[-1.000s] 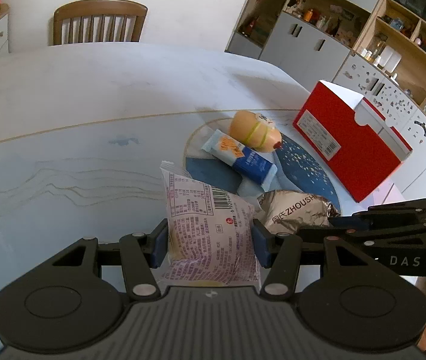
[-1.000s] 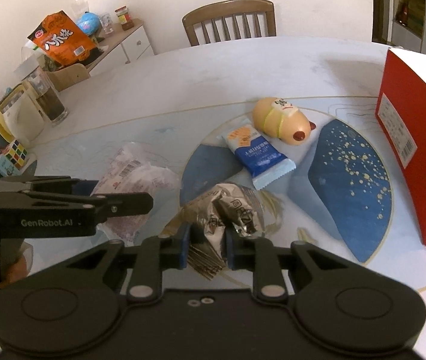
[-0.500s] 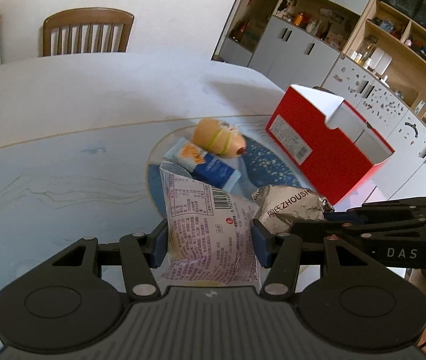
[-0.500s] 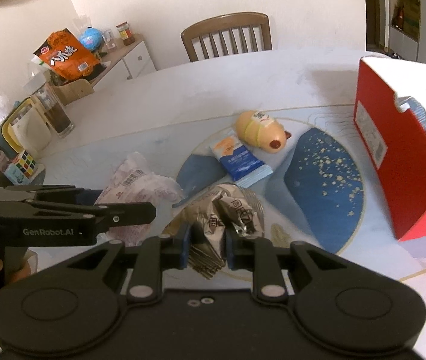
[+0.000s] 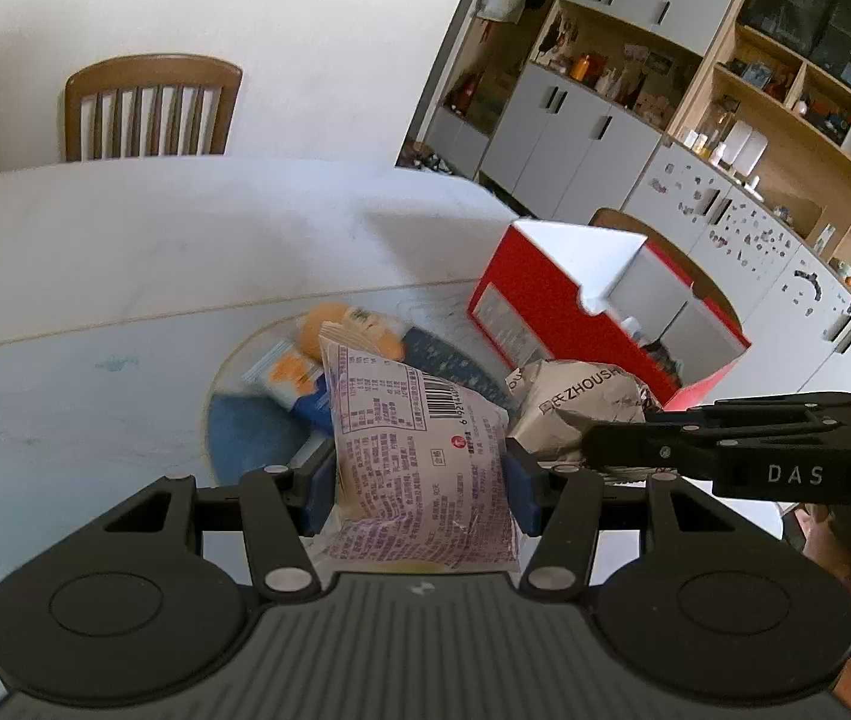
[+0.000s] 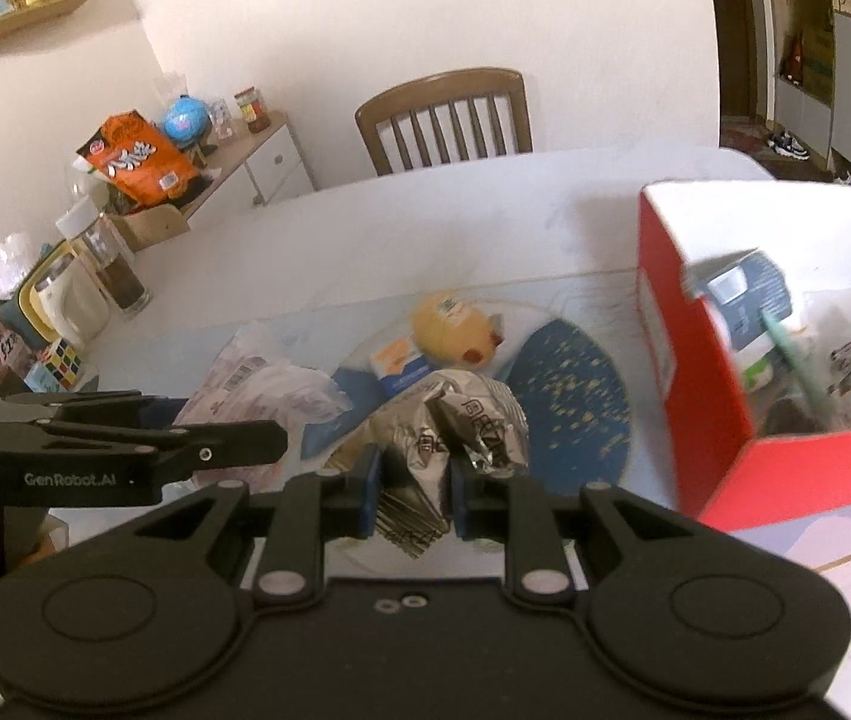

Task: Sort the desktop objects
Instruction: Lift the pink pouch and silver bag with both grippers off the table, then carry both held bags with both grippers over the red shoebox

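we hold two packets off the table (image 5: 125,252): our left gripper (image 5: 419,483) pinches the purple-printed snack bag (image 5: 419,450), our right gripper (image 6: 412,495) pinches the crumpled silver packet (image 6: 461,426). ahead and right of both jaws, the open red box (image 6: 701,396).

Left gripper (image 5: 419,480) tilted downward, blue pads pressed against both sides of a held packet — jaws roughly half apart. Right gripper (image 6: 412,489) just beside it, likewise angled down, jaws nearly closed — pinching a crumpled wrapper. A hand (image 5: 833,540) gripping the right handle.
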### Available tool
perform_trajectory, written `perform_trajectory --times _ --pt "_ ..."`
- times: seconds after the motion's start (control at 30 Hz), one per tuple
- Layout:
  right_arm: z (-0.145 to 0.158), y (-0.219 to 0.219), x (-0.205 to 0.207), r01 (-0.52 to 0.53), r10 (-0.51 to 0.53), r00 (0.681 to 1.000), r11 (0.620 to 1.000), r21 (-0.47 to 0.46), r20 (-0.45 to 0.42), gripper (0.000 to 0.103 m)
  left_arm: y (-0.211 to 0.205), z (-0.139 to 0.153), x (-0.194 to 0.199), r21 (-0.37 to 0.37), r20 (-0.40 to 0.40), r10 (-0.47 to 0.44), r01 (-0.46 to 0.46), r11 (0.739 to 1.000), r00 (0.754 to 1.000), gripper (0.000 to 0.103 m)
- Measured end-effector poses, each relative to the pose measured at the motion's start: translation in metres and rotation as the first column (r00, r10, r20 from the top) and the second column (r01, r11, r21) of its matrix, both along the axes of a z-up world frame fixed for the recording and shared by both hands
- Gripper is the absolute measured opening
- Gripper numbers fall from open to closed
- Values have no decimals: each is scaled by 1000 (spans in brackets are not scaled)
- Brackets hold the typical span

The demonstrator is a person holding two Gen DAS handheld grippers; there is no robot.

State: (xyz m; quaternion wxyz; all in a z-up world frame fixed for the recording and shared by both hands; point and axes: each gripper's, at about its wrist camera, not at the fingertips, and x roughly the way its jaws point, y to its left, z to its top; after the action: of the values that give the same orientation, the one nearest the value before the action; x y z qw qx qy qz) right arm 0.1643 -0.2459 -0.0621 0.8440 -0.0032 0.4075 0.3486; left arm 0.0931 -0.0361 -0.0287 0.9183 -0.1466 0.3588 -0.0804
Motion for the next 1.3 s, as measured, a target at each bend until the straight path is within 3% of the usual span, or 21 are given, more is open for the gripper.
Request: perform_trajectory --times 0.53,0.97,1.3 --pt "19 -64 47 -1 -1 999 999 36 53 15 -59 18 44 9 31 9 -9 1000 999 55" --pt "46 -103 71 -62 53 997 988 141 62 15 -98 32 71 8 44 3 -3 1000 999 55" --pt "52 -151 101 4 -17 996 990 141 91 15 -136 43 104 22 52 -42 41 999 998 55"
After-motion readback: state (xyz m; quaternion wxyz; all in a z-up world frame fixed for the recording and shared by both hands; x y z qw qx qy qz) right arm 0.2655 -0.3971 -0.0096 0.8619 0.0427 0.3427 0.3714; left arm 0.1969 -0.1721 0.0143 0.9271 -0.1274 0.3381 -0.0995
